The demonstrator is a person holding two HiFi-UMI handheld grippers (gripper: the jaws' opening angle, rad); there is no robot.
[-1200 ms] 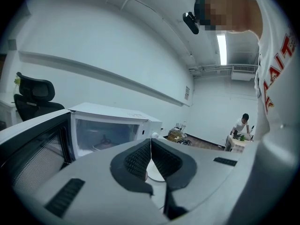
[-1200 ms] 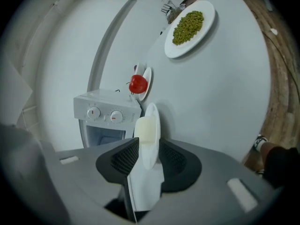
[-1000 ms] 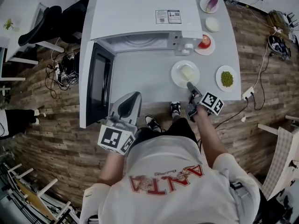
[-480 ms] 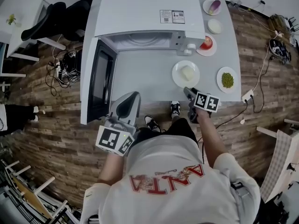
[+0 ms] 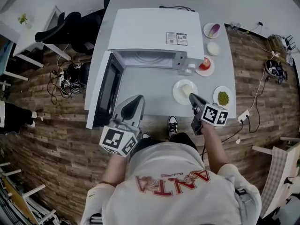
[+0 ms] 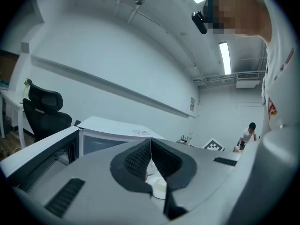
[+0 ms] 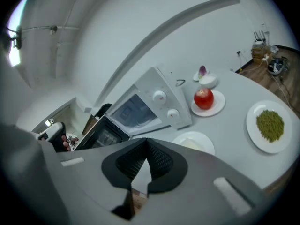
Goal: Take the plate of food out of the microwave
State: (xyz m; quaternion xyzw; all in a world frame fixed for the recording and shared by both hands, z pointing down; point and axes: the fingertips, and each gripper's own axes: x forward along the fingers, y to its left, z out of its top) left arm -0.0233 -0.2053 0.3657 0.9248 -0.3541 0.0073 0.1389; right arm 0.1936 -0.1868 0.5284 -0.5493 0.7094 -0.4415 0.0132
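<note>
Holding nothing: right gripper [image 5: 193, 98], jaws just closed and clenched empty; left gripper [image 5: 136, 100], clenched empty. Plate of food [image 5: 177, 93] at right gripper's twelve o'clock, on table [image 5: 150, 86], outside microwave [image 5: 150, 32]; door [image 5: 107, 88] open.

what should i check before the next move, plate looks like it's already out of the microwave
1. Plate of food out of the microwave and flat on the table: ok.
2. Right gripper has let go: ok. Its jaws have just been closing and are now shut with nothing between them.
3. Left gripper free: ok, shut on nothing.
4. Microwave door closed: not ok, it stands wide open.
5. Plate clear of the door's swing: cannot tell. It lies close in front of the control panel.
</note>
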